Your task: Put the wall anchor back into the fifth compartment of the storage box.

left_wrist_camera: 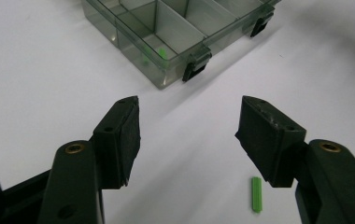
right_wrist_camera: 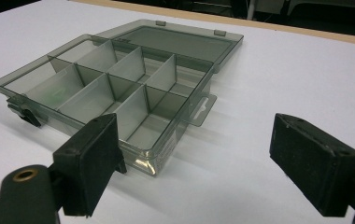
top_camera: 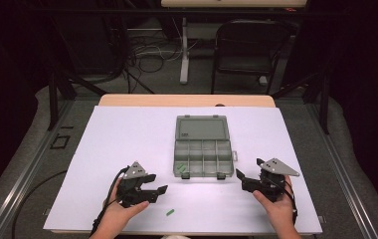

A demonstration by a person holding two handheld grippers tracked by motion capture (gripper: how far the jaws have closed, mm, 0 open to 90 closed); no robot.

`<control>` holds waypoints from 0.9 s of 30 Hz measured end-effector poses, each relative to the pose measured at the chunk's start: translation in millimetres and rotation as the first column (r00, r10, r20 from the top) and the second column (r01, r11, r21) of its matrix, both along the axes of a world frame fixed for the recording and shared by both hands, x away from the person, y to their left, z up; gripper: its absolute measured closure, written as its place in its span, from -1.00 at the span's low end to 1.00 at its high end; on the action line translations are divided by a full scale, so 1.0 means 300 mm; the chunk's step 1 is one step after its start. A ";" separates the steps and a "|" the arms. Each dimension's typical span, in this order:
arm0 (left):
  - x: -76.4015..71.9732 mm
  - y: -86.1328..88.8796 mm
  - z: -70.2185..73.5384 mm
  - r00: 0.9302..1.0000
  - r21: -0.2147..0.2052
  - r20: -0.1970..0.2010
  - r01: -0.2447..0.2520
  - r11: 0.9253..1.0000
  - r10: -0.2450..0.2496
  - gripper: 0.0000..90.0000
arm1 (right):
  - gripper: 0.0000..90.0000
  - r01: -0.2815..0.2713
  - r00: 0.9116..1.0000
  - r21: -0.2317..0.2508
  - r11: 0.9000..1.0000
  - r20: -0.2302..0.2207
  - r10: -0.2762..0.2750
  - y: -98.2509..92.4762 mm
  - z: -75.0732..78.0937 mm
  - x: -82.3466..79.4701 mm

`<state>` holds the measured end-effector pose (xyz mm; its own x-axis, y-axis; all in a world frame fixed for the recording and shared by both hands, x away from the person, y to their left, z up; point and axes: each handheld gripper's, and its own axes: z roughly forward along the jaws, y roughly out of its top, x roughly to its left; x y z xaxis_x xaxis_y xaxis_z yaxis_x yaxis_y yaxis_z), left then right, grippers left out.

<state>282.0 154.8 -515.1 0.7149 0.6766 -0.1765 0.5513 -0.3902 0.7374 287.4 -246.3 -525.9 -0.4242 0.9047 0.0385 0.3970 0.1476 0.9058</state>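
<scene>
Left gripper (left_wrist_camera: 187, 140) jaws wide apart, nothing between the pads; a small green stick (left_wrist_camera: 256, 194), ribbed plastic, lies flat on the white sheet just beside the right-hand pad. Right gripper (right_wrist_camera: 199, 163) also open and empty. Beyond: smoky translucent compartment box (top_camera: 202, 149), lid open flat, 1 green piece (left_wrist_camera: 162, 52) in a corner cell.

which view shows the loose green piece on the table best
The left gripper view: the green piece lies large on the white table, just by the left gripper's open jaws. The high view gives it as a small speck near the table's front edge.
</scene>
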 end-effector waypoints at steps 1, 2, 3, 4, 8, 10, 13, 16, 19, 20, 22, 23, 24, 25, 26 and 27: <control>-0.004 0.001 -0.002 1.000 -0.002 -0.006 0.004 1.000 -0.004 -0.11 | -0.66 -0.002 1.000 -0.001 1.000 -0.003 0.002 0.000 0.001 -0.001; -0.007 0.001 -0.003 1.000 0.001 -0.009 0.002 1.000 -0.002 -0.09 | -0.66 -0.004 1.000 -0.004 1.000 -0.008 0.004 -0.001 0.002 -0.001; -0.012 0.000 -0.005 1.000 -0.007 -0.023 0.005 1.000 -0.005 -0.06 | -0.66 -0.004 1.000 -0.004 1.000 -0.010 0.004 -0.001 0.002 -0.001; -0.016 0.001 -0.004 1.000 -0.001 -0.024 0.008 1.000 -0.008 -0.06 | -0.66 -0.003 1.000 -0.002 1.000 -0.006 0.003 0.000 0.001 0.000; -0.036 -0.007 -0.006 1.000 0.008 -0.014 0.024 1.000 -0.024 0.00 | -0.66 -0.005 1.000 -0.001 1.000 -0.006 0.005 0.000 0.001 -0.001; -0.047 -0.015 -0.009 0.999 0.020 -0.014 0.034 0.999 -0.034 0.02 | -0.66 -0.005 1.000 -0.001 1.000 -0.006 0.005 0.000 0.000 0.000; -0.059 -0.026 -0.019 0.998 0.030 -0.035 0.046 0.998 -0.045 0.09 | -0.66 -0.006 1.000 -0.002 1.000 -0.006 0.006 0.000 0.000 0.000; -0.069 -0.040 -0.031 0.998 0.041 -0.050 0.051 0.998 -0.049 0.13 | -0.66 -0.006 1.000 -0.001 1.000 -0.006 0.006 0.000 0.000 0.000; -0.075 -0.052 -0.040 0.995 0.040 -0.073 0.064 0.997 -0.061 0.18 | -0.66 -0.006 1.000 -0.001 1.000 -0.007 0.006 0.000 0.000 0.000; -0.078 -0.057 -0.043 0.995 0.048 -0.072 0.067 0.997 -0.064 0.20 | -0.66 -0.002 1.000 0.000 1.000 -0.002 0.002 0.001 -0.001 0.001; -0.083 -0.067 -0.049 0.995 0.053 -0.075 0.077 0.996 -0.073 0.22 | -0.66 -0.004 1.000 -0.001 1.000 -0.008 0.004 0.000 0.000 0.000; -0.087 -0.072 -0.052 0.994 0.064 -0.075 0.079 0.995 -0.074 0.23 | -0.66 -0.004 1.000 -0.002 1.000 -0.008 0.004 0.000 0.000 0.000; -0.088 -0.074 -0.054 0.994 0.065 -0.078 0.085 0.994 -0.080 0.24 | -0.66 -0.004 1.000 0.000 1.000 -0.008 0.004 0.000 0.000 0.000; -0.090 -0.078 -0.056 0.993 0.068 -0.080 0.092 0.993 -0.086 0.26 | -0.66 -0.004 1.000 0.000 1.000 -0.008 0.004 0.000 0.000 0.000; -0.093 -0.081 -0.058 0.993 0.069 -0.082 0.088 0.994 -0.083 0.27 | -0.66 -0.004 1.000 0.000 1.000 -0.009 0.004 0.000 0.000 0.000; -0.094 -0.084 -0.060 0.992 0.069 -0.090 0.090 0.994 -0.084 0.29 | -0.66 -0.006 1.000 -0.001 1.000 -0.011 0.006 0.000 0.000 0.000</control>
<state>253.8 129.6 -533.1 0.7558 0.6259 -0.1926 0.5735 -0.4906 0.6560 287.4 -246.4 -525.8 -0.4291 0.9023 0.0423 0.4058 0.1507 0.9015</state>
